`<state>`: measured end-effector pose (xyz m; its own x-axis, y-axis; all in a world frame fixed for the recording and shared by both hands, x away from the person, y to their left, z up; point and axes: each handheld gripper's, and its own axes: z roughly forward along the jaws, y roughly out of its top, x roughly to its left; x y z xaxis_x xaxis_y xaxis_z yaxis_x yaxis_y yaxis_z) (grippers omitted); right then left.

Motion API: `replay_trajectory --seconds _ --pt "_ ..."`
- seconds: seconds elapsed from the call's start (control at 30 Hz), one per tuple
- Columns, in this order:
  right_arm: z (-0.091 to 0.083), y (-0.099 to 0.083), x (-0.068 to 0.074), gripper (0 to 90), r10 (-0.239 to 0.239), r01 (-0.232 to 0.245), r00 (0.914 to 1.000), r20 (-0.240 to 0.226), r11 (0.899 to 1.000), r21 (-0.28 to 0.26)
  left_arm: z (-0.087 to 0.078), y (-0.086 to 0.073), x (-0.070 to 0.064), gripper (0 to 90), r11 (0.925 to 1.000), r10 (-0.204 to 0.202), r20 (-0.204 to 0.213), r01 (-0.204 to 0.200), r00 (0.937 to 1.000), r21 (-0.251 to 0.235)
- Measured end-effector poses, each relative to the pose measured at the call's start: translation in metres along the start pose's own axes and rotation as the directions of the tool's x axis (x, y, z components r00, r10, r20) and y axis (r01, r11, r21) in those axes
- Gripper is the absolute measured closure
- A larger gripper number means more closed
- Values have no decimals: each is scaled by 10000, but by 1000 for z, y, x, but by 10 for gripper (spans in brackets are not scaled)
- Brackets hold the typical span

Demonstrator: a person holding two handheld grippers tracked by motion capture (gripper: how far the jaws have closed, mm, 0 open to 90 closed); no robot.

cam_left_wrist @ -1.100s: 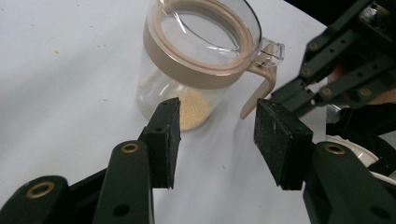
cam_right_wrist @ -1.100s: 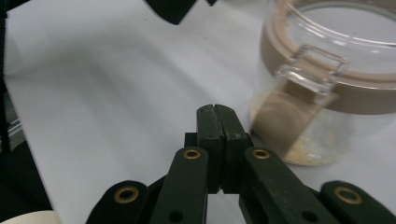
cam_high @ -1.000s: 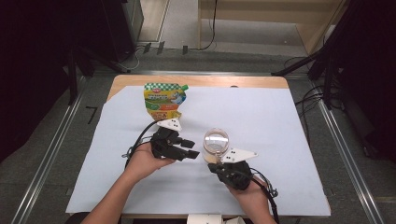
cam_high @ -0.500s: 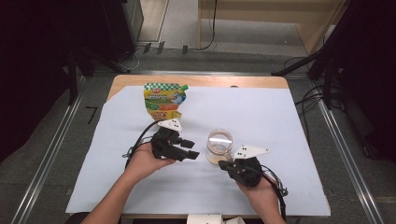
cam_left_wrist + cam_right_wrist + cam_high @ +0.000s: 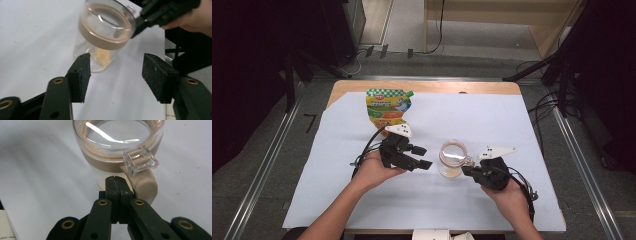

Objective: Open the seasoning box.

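Two things changed in the last second. My right hand swung out toward the right edge of the counter (image 5: 427, 86), and the jar (image 5: 452, 159) shifted slightly that way with it. My right hand-held gripper (image 5: 468, 170) then sat at the jar's right side, jaws pressed fully together. In the right gripper view, the tips (image 5: 116, 182) butted against the tan tab under the clear clip (image 5: 141, 160). I couldn't tell whether anything thin was pinched between them.

My left hand-held gripper (image 5: 422, 156) hadn't moved. It was just left of the jar with the jaws wide apart, and in the left gripper view (image 5: 117, 72) it pointed at the glass without touching it.

The jar stood upright near the middle of the counter, a bit toward the near edge. Some tan crumbs (image 5: 102, 56) lay at its bottom. In the left gripper view the lid (image 5: 107, 25) looked tilted on its tan seal ring, raised on the side away from my right hand.

I judged that the pull on the tab had started to work the lid loose. The jar slid because nothing braced it, so the left jaws needed to close on the body next. The pouch (image 5: 387, 105) lay untouched toward the far edge, left of centre.
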<state>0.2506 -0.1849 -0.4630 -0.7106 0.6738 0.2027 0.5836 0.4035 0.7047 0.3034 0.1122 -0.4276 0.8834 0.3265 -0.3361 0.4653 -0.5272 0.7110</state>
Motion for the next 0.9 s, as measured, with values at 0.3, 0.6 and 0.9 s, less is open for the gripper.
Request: replay_trajectory --seconds 0.3,0.6,0.9 --pt "-1 3 -30 900 199 -199 9998 -66 9998 74 18 18 6 319 9996 285 175 -285 9994 -4" --pt "-10 7 -45 900 219 -218 9997 65 9996 -196 42 30 11 209 9986 437 567 -454 9974 290" --pt "-19 5 -48 900 742 -704 9934 874 9965 -449 61 34 10 187 9934 1107 81 -1109 9938 279"
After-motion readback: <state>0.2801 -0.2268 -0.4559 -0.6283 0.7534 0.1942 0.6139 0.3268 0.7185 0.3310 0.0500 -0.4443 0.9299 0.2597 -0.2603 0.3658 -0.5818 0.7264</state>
